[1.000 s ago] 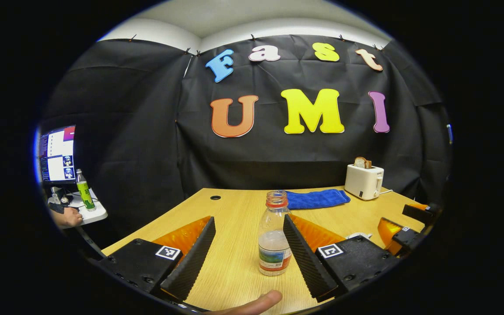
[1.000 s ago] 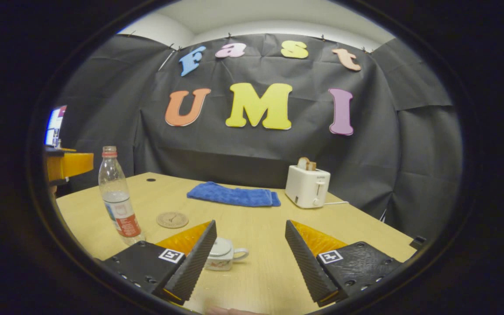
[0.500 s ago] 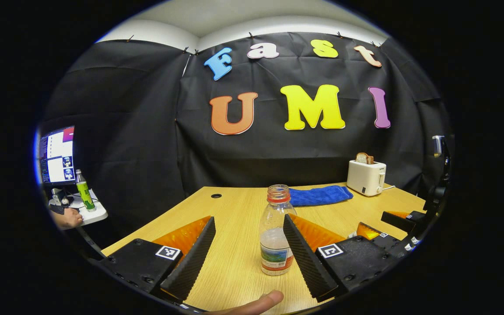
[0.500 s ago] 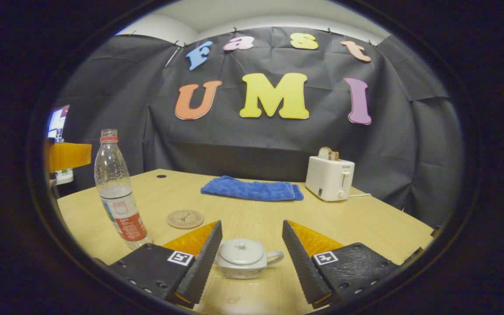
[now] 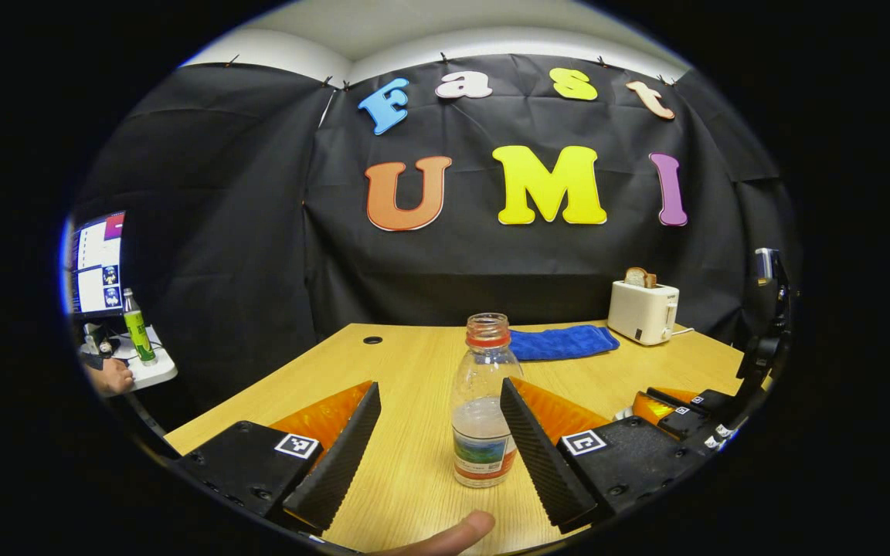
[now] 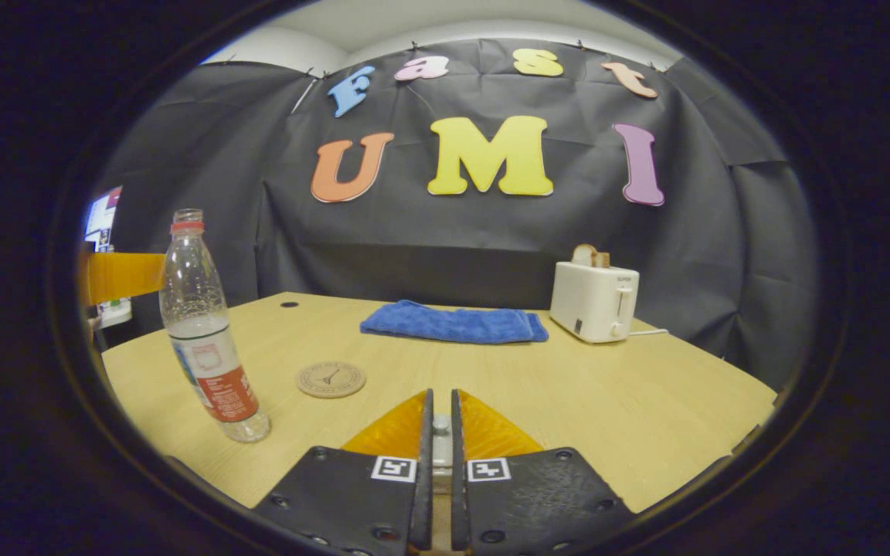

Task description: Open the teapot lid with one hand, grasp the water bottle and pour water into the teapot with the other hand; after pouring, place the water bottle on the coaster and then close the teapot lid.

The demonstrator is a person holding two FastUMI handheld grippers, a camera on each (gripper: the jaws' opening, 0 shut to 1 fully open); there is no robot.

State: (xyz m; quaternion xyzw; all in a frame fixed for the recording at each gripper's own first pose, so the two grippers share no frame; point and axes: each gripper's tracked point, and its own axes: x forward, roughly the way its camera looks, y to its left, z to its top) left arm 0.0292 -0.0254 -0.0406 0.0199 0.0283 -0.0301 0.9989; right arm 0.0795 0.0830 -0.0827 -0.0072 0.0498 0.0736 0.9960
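Left gripper view: the left claw (image 5: pixel 431 432) has its fingers wide apart, as in the earlier frames, and grips nothing. The water bottle (image 5: pixel 484 401) stands upright and uncapped on the table (image 5: pixel 406 371) between the two fingers, nearer the right-hand one; contact with that finger cannot be confirmed. The bottle carries a red neck ring and a label whose print is too small to read. Compared with 0.5 s ago, the bottle sits slightly higher in the view, and the right claw (image 5: pixel 684 413) at the right edge has come lower toward the table. A blue cloth (image 5: pixel 561 341) and a white toaster (image 5: pixel 643 310) lie at the far side of the table. A fingertip (image 5: pixel 453 534) shows at the bottom edge.

Right gripper view: the right claw (image 6: pixel 438 432) differs from 0.5 s ago: its fingers, then wide apart around the teapot, are now drawn together on the knob of the teapot lid (image 6: pixel 440 444), seen as a pale sliver between them. The teapot body is hidden. The water bottle (image 6: pixel 209 347) stands to the left; its label text is not legible. The coaster (image 6: pixel 331 379) lies bare on the table, between bottle and claw, with an unreadable mark
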